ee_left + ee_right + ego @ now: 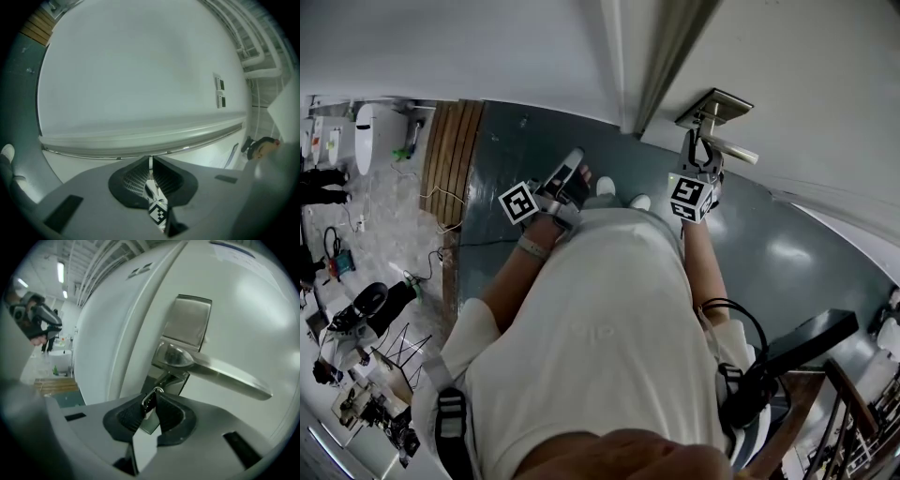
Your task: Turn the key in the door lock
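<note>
Presently the right gripper (151, 401) has its fingers (171, 417) pinching the head of the key (148, 405), which appears seated in the lock plate (187, 324) under the lever handle (225, 374). On the left gripper (151, 180) the fingers are pressed together, empty, facing the wall. Risk: the hold is at the fingertips only, so turning force may let the key slip or cock sideways. The lever sits close above and could be struck.

**What the lock hides**

Only the head of the key (148, 405) shows, pinched between the pads of the right gripper (151, 401). Its blade is hidden behind them. The lock plate (187, 324) is partly covered low down by the door handle (215, 371).
</note>
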Action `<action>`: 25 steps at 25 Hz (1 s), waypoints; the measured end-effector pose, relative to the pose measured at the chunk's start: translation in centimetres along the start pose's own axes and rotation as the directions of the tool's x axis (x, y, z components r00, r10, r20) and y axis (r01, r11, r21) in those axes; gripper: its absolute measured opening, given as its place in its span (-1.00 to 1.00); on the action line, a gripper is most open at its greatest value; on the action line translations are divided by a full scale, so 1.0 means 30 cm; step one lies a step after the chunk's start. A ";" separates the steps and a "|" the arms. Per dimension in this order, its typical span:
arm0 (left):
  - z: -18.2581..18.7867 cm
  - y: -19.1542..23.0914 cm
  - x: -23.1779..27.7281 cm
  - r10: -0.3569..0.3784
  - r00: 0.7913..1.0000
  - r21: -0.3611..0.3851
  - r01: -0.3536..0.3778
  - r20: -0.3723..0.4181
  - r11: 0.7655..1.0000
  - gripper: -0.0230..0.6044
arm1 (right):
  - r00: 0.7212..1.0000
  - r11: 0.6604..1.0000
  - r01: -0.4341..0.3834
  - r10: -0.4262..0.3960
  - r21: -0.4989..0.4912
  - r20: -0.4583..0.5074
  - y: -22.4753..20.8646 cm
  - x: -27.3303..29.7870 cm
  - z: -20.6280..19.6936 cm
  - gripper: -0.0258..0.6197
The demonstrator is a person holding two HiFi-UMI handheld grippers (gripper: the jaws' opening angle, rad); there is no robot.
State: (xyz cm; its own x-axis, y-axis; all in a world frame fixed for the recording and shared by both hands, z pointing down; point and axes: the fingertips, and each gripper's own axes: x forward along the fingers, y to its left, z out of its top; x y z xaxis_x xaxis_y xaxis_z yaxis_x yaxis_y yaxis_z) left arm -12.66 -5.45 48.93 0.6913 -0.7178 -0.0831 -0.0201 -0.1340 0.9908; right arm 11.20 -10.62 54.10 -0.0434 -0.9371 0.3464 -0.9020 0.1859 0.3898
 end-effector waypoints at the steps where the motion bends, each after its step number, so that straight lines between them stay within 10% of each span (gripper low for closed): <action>1: 0.001 0.001 0.000 0.001 1.000 -0.002 -0.001 0.001 1.000 -0.89 | 1.000 0.999 -0.014 0.013 0.052 0.004 -0.001 0.001 0.000 -0.70; 9: 0.001 0.005 0.002 0.007 1.000 -0.013 -0.007 0.003 1.000 -0.89 | 0.993 0.879 -0.116 0.102 0.463 0.055 -0.013 0.002 -0.020 -0.71; 16: 0.001 0.012 0.001 0.012 1.000 -0.014 -0.012 0.004 1.000 -0.89 | 0.969 0.506 -0.240 0.172 0.829 0.176 -0.018 0.001 -0.031 -0.76; 21: 0.008 0.013 0.004 0.017 1.000 -0.021 -0.017 0.007 1.000 -0.89 | 0.941 0.010 -0.295 0.175 0.956 0.288 -0.015 0.002 -0.023 -0.80; 25: 0.006 0.014 0.006 0.019 1.000 -0.025 -0.018 0.009 1.000 -0.89 | 0.935 -0.175 -0.283 0.168 0.943 0.312 -0.021 0.000 -0.041 -0.80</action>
State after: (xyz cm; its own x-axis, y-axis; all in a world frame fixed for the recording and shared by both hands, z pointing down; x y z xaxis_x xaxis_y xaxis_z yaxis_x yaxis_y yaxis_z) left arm -12.66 -5.75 49.33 0.6839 -0.7266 -0.0655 -0.0148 -0.1036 0.9945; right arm 12.29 -10.36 54.91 -0.3264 -0.9372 0.1230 -0.2352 -0.0455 -0.9709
